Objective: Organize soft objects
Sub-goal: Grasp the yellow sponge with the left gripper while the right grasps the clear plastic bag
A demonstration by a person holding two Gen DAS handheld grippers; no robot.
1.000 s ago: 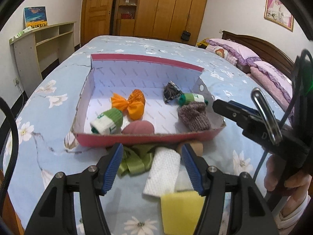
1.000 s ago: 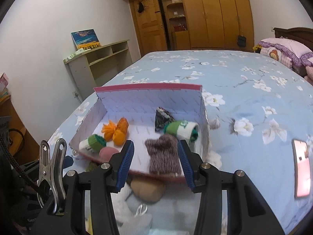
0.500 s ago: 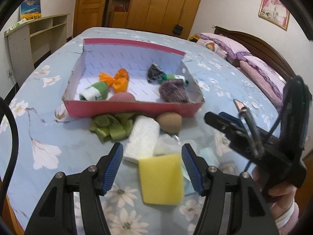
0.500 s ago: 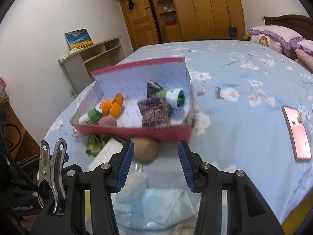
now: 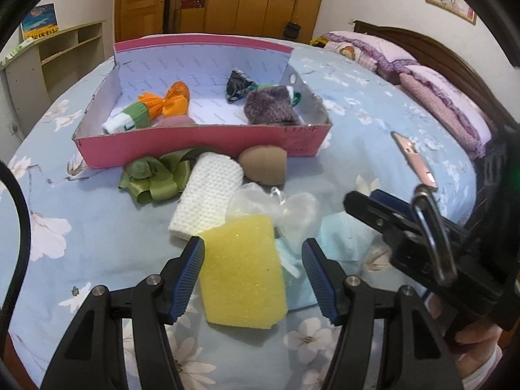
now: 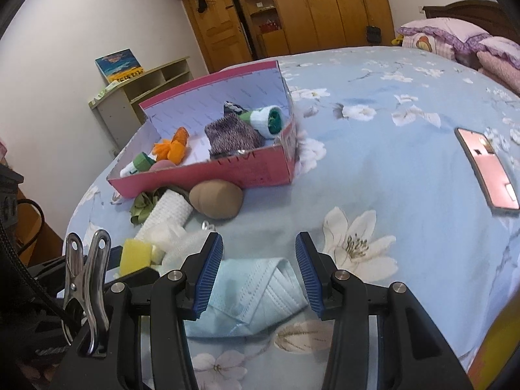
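Left wrist view: my left gripper [image 5: 253, 271] hangs over the flowered bedspread [image 5: 97, 227] with its jaws apart, the yellow sponge [image 5: 242, 269] lying between them but not pinched. Just beyond the sponge lie a white knitted roll [image 5: 208, 200], a clear plastic bag [image 5: 286, 209], a green ribbon bow [image 5: 156, 175] and a tan pouch [image 5: 265, 164], all close against the front wall of the pink box [image 5: 201, 141]. Inside the box sit an orange bow [image 5: 169, 100], a green-and-white sock roll [image 5: 128, 120] and a purple knitted piece [image 5: 269, 109]. My right gripper [image 6: 258, 271] also stands apart, over a pale blue face mask [image 6: 256, 295]. A pink phone [image 6: 486, 169] lies well off to the right.
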